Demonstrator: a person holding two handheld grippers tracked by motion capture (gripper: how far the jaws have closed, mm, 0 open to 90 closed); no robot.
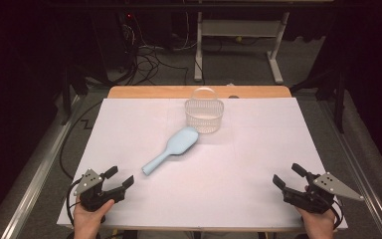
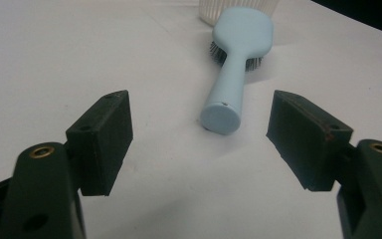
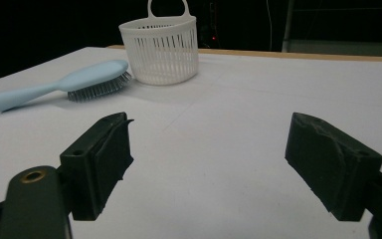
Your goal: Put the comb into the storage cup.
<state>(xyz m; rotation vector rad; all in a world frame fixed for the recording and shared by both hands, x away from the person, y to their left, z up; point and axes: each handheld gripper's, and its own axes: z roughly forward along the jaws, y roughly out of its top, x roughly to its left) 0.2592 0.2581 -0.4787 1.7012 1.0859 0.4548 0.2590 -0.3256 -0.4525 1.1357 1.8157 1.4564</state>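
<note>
Two grippers wait at the near edge of the white table [image 1: 129, 124] with nothing picked up: the left gripper [image 1: 118, 179], jaws spread and empty, points at the butt of the light blue plastic hairbrush [image 1: 171, 150], which lies bristles down at mid-table. Its head nearly touches the white slatted plastic basket [image 1: 204, 115] beyond. The right gripper [image 1: 286, 177], well apart, is likewise spread and empty, so grasping and moving the brush, likely into the basket, all remains.

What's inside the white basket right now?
Through the slatted wall of the basket and over its rim nothing shows inside; it looks empty. Its floor is partly hidden by the wall. The brush lies outside, bristles down.
</note>
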